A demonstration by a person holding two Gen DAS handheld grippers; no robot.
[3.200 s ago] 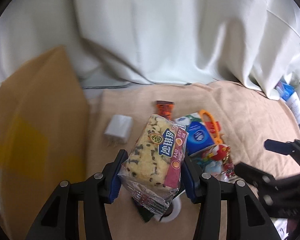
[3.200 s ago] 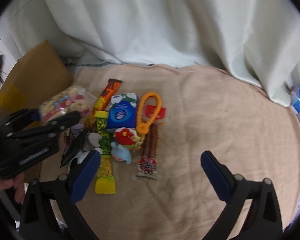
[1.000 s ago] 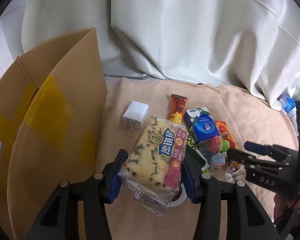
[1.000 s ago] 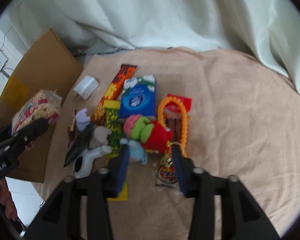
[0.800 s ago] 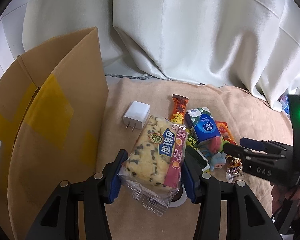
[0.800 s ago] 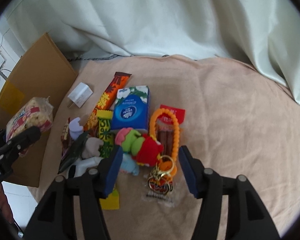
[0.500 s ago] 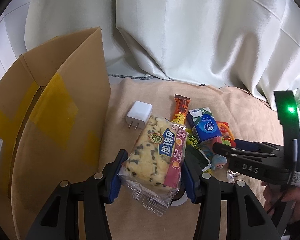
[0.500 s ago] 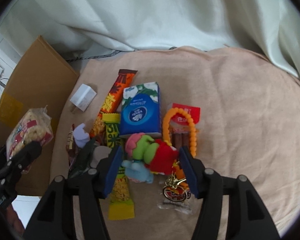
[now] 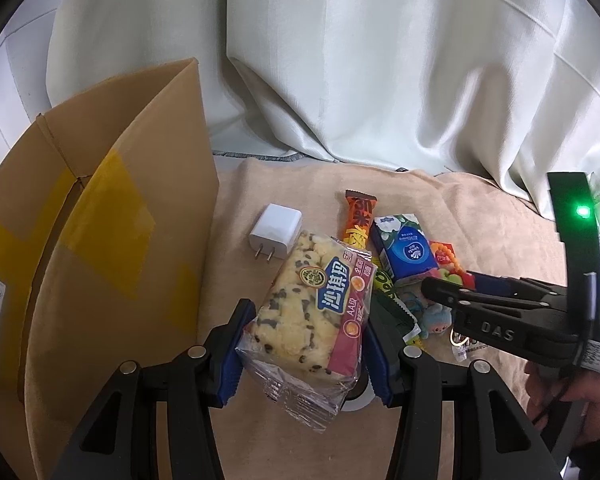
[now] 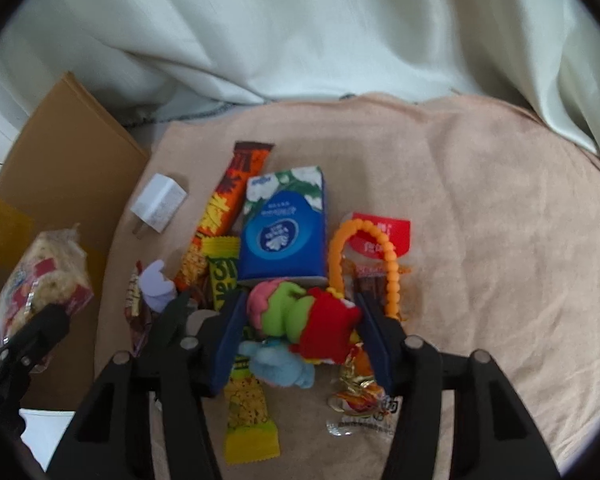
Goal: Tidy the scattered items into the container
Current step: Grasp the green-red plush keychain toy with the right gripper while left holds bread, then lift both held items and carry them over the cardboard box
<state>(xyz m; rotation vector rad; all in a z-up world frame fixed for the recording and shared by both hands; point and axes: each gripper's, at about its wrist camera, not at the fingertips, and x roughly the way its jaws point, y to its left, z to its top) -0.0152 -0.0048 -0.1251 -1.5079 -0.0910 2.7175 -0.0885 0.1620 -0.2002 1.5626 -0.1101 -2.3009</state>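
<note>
My left gripper [image 9: 302, 344] is shut on a packaged cake snack [image 9: 316, 316], held above the beige cloth just right of the cardboard box [image 9: 100, 216]. My right gripper [image 10: 300, 336] is shut on a plush toy [image 10: 300, 320] with a pink and green head and red body, amid the pile of items. The right gripper also shows in the left wrist view [image 9: 452, 292], over the pile. The snack and left gripper show at the left of the right wrist view [image 10: 44, 280].
On the cloth [image 10: 480, 200] lie a white charger [image 9: 275, 230], an orange snack bar [image 10: 230, 200], a blue tissue pack [image 10: 284, 228], an orange bead loop [image 10: 384, 256], a yellow-green snack bar [image 10: 248, 412], a blue plush [image 10: 280, 364]. White curtain behind.
My right gripper came down over the pile and shut its fingers on the plush toy. My left gripper held the snack and drifted slightly toward the box.
</note>
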